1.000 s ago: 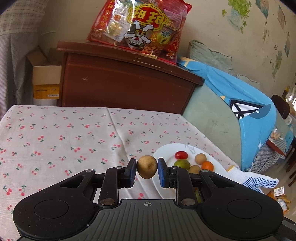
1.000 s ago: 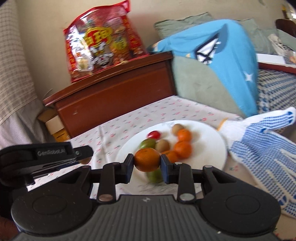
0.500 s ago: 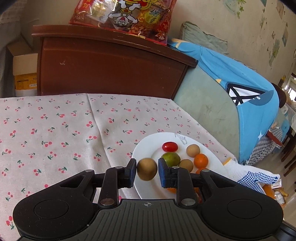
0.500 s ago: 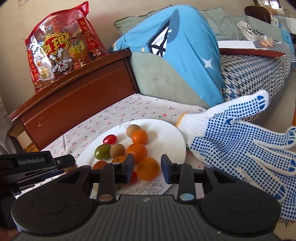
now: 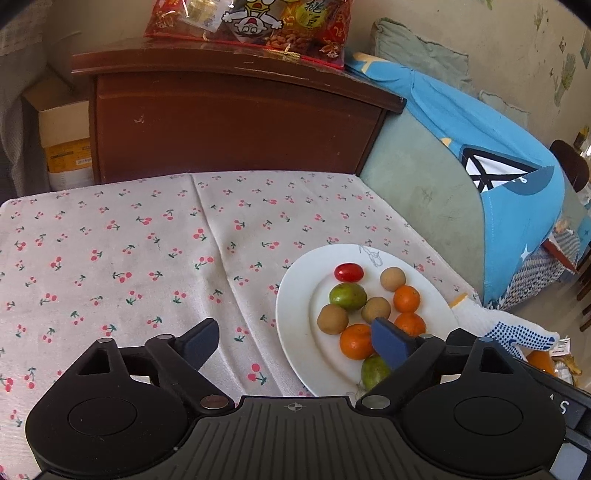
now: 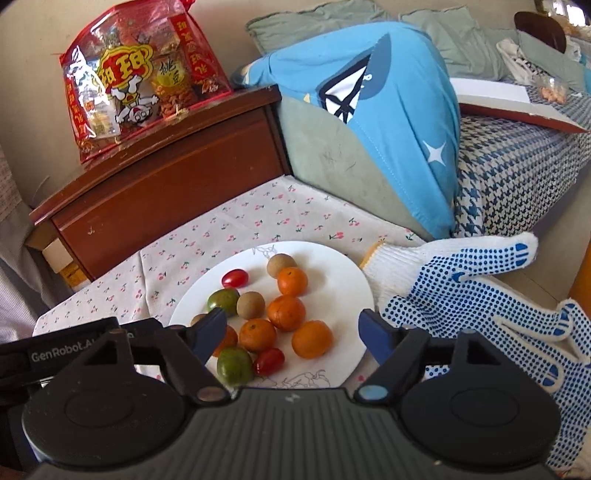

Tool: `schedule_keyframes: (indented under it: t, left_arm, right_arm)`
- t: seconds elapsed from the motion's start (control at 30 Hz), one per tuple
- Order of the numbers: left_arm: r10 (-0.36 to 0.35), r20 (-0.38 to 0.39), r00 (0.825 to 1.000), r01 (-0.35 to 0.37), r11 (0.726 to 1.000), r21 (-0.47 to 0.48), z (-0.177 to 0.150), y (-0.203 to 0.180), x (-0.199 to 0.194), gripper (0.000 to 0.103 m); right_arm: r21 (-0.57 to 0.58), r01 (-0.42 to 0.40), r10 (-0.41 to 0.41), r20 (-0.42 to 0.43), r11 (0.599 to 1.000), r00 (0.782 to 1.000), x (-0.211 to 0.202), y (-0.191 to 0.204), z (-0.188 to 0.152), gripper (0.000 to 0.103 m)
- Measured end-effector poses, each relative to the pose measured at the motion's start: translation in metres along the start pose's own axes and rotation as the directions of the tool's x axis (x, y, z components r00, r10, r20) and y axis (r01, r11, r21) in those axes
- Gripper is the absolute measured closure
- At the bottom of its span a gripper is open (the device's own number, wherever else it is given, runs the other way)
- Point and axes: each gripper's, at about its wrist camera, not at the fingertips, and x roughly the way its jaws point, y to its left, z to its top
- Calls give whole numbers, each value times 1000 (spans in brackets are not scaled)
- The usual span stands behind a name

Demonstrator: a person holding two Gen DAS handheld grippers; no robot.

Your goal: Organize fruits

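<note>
A white plate point(image 5: 291, 314) on the cherry-print cloth holds several fruits: oranges, brown round fruits, green ones and red tomatoes. My left gripper point(image 5: 295, 341) hovers over the plate's near left edge. Its jaws are opening wide with nothing between them, and a brown fruit point(image 5: 332, 319) lies on the plate just ahead. My right gripper point(image 6: 293, 332) hangs over the plate point(image 6: 343, 266), jaws also opening and empty. Below them an orange point(image 6: 312, 339) rests on the plate. The left gripper's body point(image 6: 74, 354) shows at the lower left of the right wrist view.
A white glove with blue dots point(image 6: 480, 295) lies just right of the plate, also seen as glove point(image 5: 517, 332). Behind the table stands a dark wooden cabinet point(image 5: 236, 125) with a red snack bag point(image 5: 251, 26). A sofa with blue cloth point(image 5: 498, 177) borders the right.
The left gripper let go of the brown fruit and the right let go of the orange; both fruits now lie on the plate. Both pairs of jaws spread wide.
</note>
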Motion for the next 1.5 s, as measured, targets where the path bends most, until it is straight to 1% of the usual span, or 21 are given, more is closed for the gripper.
schedule_keyframes:
  t: [0.03,0.1,0.2,0.3,0.4,0.5,0.57,0.73,0.87,1.2,1.5]
  left_arm:
    - [10,-11,1000,-10,1000,2,1,0,-1,9]
    - [25,-25,999,-25,1000,10,4,1,-4,8]
    - [78,-55,995,-78,997,9,7,3,-5,6]
    - [93,-80,992,-94,996,-8,5,7,-2,5]
    - [137,-134,982,-139,990,-9,0,9,6,5]
    - [144,-172,975,-149,989,-19,-3,12,12,5]
    - [148,-184,972,-156,987,-27,-3,13,13,5]
    - [185,-171,968,-188,982,-6,0,11,12,5]
    - [181,-190,965,-185,983,-2,-1,9,15,5]
    - [201,-201,959,-198,980,39,-4,3,18,5]
    - [214,-198,957,-205,977,65,-6,0,19,5]
  right_arm:
    - [-5,-3,3,-17,1000,1000,1,0,3,21]
    - [-22,9,-10,-55,1000,998,2,0,8,12]
    - [-38,0,-2,-63,999,998,1,0,11,11]
    - [-23,3,-5,-64,1000,998,3,-1,7,8]
    - [-36,24,-26,-76,999,997,8,1,2,8]
    - [-29,45,-48,-98,999,994,15,-1,0,8]
    - [-17,59,-60,-104,998,993,17,-4,1,8]
    - [8,95,-93,-139,995,986,23,-7,2,7]
    - [5,100,-98,-151,995,984,25,-6,2,7]
    - [-66,92,-101,-143,994,985,24,8,0,6]
    - [-92,89,-101,-133,992,986,22,12,0,6]
